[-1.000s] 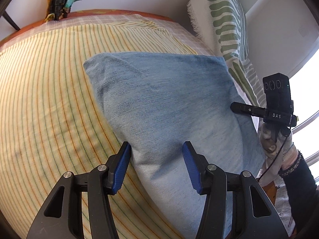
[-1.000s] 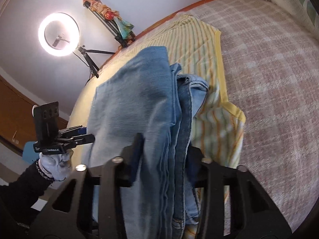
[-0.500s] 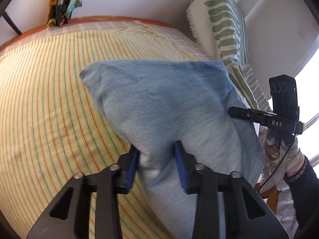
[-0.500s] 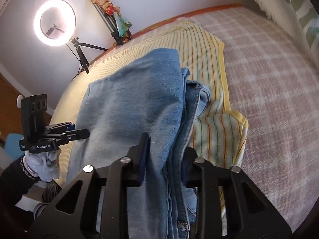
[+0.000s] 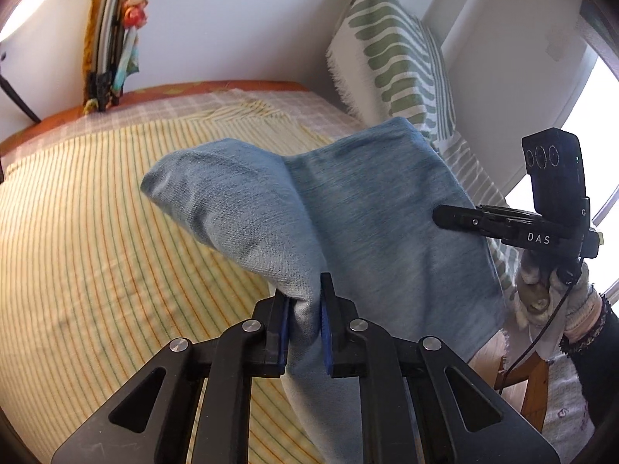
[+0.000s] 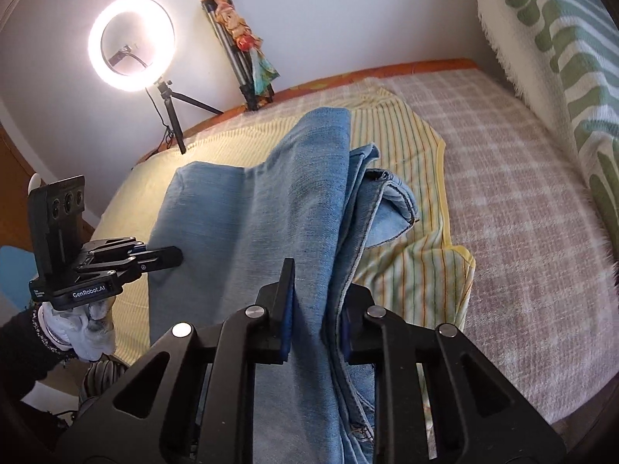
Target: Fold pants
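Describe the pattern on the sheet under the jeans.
Yellow sheet with thin green and orange stripes; clearest in the left wrist view.

I lose the pants (image 5: 371, 208) past the bottom edge, left view | denim hides my right tongs' (image 6: 315, 319) right pad (image 6: 345, 328) | bed (image 6: 522, 232) under the folds unseen | ring light (image 5: 17, 11) cropped top-left, left view | left tongs (image 5: 303, 321): cloth covers the inner pad faces

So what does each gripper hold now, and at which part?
Both hold the folded light-blue denim pants. The left gripper pinches the near left edge of the fold; the right gripper clamps the stacked layers at the near right edge.
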`<action>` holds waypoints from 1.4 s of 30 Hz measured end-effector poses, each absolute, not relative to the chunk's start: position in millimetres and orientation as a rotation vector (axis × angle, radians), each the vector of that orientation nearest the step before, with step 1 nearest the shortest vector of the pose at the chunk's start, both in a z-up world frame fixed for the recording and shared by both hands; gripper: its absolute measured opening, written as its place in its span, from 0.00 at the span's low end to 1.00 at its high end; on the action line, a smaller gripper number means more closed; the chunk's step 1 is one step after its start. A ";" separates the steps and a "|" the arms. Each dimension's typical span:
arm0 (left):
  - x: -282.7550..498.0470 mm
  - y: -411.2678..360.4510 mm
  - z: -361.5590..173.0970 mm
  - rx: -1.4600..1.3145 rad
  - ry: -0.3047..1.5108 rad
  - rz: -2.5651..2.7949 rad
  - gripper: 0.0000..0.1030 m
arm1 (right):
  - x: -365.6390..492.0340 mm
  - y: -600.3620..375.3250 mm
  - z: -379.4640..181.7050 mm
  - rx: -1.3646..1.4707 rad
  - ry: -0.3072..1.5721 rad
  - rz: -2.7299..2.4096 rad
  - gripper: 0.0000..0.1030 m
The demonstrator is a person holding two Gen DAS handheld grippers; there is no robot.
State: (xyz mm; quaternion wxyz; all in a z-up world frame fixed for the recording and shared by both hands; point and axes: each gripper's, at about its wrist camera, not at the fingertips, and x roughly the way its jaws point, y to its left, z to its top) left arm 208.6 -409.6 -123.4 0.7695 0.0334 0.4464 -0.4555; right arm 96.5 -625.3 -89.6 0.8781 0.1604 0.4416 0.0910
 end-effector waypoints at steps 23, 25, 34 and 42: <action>261.5 -420.4 -15.8 0.102 0.761 -1.001 0.10 | 151.2 -601.2 38.8 0.216 0.723 0.183 0.18; 271.2 -423.3 -14.1 0.110 0.747 -0.991 0.10 | 170.3 -604.6 39.2 0.232 0.712 0.183 0.18; 344.2 -447.7 -36.5 0.108 0.757 -0.965 0.10 | 251.3 -621.2 13.2 0.242 0.726 0.181 0.18; 390.5 -461.5 -61.4 0.088 0.769 -0.941 0.10 | 317.8 -631.8 -14.9 0.226 0.757 0.162 0.18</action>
